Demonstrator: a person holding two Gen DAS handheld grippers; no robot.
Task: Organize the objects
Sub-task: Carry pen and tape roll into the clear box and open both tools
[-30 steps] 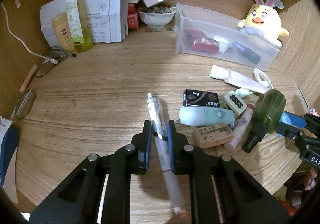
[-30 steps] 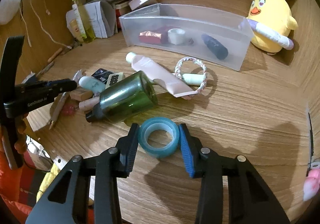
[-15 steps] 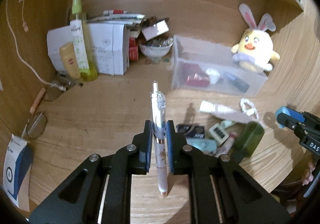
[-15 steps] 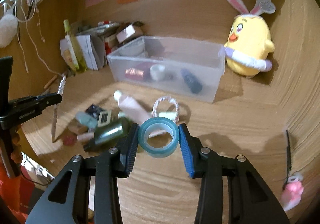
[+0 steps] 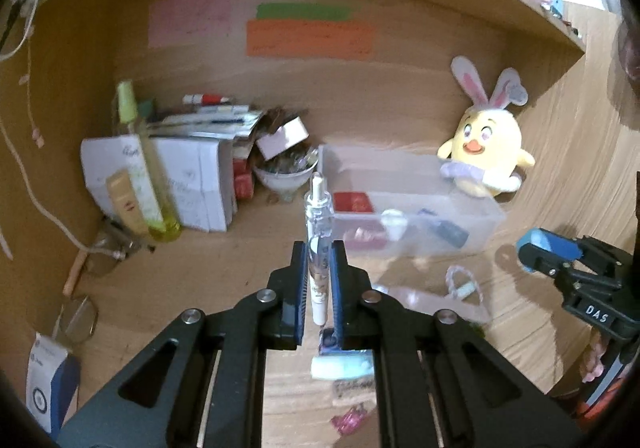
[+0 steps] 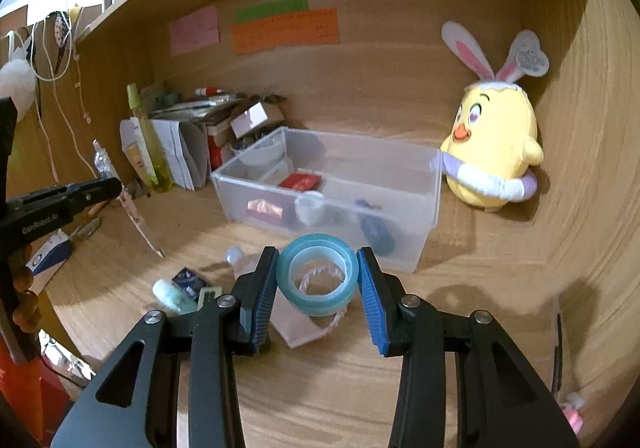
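My left gripper (image 5: 319, 280) is shut on a clear white pen (image 5: 318, 224) and holds it upright in the air above the desk; it also shows at the left of the right wrist view (image 6: 108, 184). My right gripper (image 6: 318, 280) is shut on a teal tape roll (image 6: 316, 274), lifted above the desk in front of the clear plastic bin (image 6: 328, 184). The bin (image 5: 408, 216) holds a red box, a white cap and a dark tube. Loose items lie on the desk below: a tube, a rope ring (image 6: 320, 276), a teal stick (image 6: 172, 296) and a small dark box.
A yellow bunny plush (image 6: 492, 152) stands right of the bin. White boxes, a tall yellow-green bottle (image 5: 148, 176) and a bowl (image 5: 284, 180) crowd the back left. Glasses (image 5: 80, 316) and a blue-white packet (image 5: 48, 388) lie at the left edge. Wooden walls close in on three sides.
Both grippers have risen higher off the desk with their loads, and the views now tilt up toward the back wall. The right gripper has moved closer to the bin.
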